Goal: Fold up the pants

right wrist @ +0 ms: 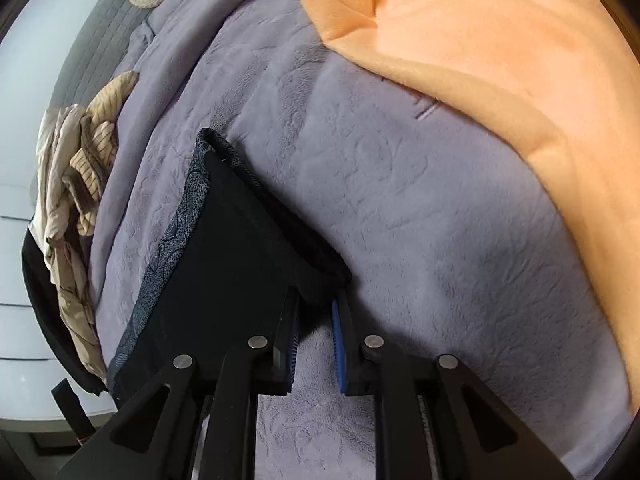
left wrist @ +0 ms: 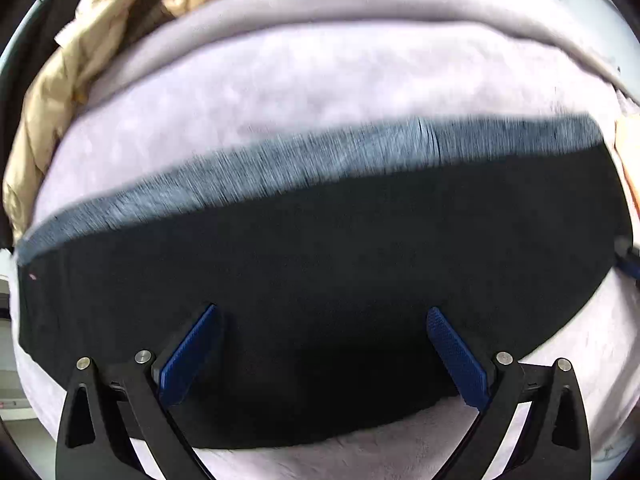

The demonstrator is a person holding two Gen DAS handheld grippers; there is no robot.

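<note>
While spread wide, left claw (left wrist: 322, 316) overhangs pants (left wrist: 320, 264).

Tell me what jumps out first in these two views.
The black pants with a grey speckled edge lie across the lilac fleece blanket, filling the left view, with the left claw wide open over them. In the right view, a peach-orange fleece blanket covers the upper right, and the right claw sits at the pants' corner.

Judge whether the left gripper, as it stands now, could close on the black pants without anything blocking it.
Probably yes. The left gripper is open, its blue pads spread over the black pants, which lie flat on the lilac blanket. Nothing sits between them.
</note>
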